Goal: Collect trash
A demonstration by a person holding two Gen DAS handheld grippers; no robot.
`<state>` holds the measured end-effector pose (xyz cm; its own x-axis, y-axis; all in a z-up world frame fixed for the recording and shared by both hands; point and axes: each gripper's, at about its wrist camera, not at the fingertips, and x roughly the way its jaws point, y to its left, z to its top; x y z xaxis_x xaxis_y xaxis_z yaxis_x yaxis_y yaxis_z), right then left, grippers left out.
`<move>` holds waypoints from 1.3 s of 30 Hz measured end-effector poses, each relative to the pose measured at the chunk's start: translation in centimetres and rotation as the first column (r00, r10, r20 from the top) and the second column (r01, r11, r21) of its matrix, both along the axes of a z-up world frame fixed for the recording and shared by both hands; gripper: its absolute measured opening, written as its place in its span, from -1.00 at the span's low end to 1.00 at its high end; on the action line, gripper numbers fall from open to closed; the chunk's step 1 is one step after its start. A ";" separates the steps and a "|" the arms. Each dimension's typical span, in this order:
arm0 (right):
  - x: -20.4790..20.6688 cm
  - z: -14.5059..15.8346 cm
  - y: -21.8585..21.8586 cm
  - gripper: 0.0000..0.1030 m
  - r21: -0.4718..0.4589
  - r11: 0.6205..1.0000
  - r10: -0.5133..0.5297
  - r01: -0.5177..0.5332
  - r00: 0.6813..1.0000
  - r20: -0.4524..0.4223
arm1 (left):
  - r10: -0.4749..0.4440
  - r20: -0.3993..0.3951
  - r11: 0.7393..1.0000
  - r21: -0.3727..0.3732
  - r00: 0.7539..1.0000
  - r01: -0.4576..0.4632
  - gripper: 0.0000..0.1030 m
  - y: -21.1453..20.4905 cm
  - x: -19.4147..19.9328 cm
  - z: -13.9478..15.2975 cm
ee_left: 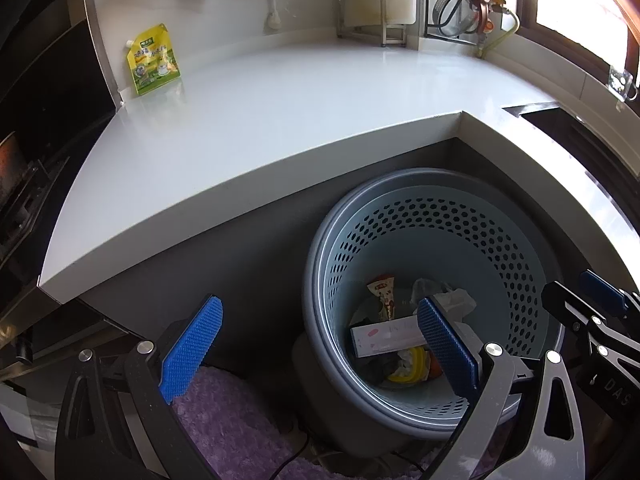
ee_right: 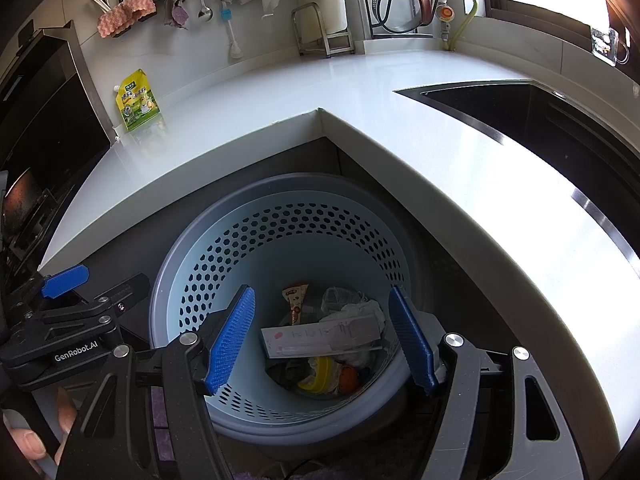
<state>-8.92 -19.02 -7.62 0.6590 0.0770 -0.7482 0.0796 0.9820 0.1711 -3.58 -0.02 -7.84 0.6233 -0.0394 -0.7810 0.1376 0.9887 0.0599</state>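
A pale blue perforated trash bin (ee_left: pixel 320 240) (ee_right: pixel 168 248) stands on the floor in the inner corner of the white counter. Inside it lie a flat white carton (ee_left: pixel 384 338) (ee_right: pixel 320 336), a brown snack wrapper (ee_left: pixel 384 292) (ee_right: pixel 296 300), crumpled white paper (ee_left: pixel 452 298) (ee_right: pixel 356 310) and a yellow item (ee_right: pixel 320 372). My left gripper (ee_left: pixel 320 344) (ee_right: pixel 100 280) hangs open by the bin's left rim, empty. My right gripper (ee_right: pixel 322 340) (ee_left: pixel 580 292) is open above the bin's mouth, holding nothing. A yellow-green pouch (ee_left: pixel 154 60) (ee_right: pixel 138 100) stands on the counter's far left.
The white counter (ee_left: pixel 280 120) wraps around the bin. A dark sink (ee_right: pixel 520 112) is set in it on the right, a stove (ee_left: pixel 24 184) on the left. A purple rug (ee_left: pixel 232 420) lies beside the bin. Utensils and cloths hang on the back wall. A hand (ee_right: pixel 24 440) holds the left gripper.
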 end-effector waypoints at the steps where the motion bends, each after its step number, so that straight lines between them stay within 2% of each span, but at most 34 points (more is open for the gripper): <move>1: 0.0 0.0 0.0 0.29 0.000 1.000 0.000 0.000 1.000 0.000 | 0.001 -0.001 1.000 -0.001 1.000 -0.001 0.87 0.0 0.0 0.0; 39: -0.1 0.0 0.1 0.29 -0.001 1.000 0.000 0.000 1.000 0.000 | 0.004 -0.010 1.000 -0.003 1.000 -0.004 0.87 0.1 0.1 -0.2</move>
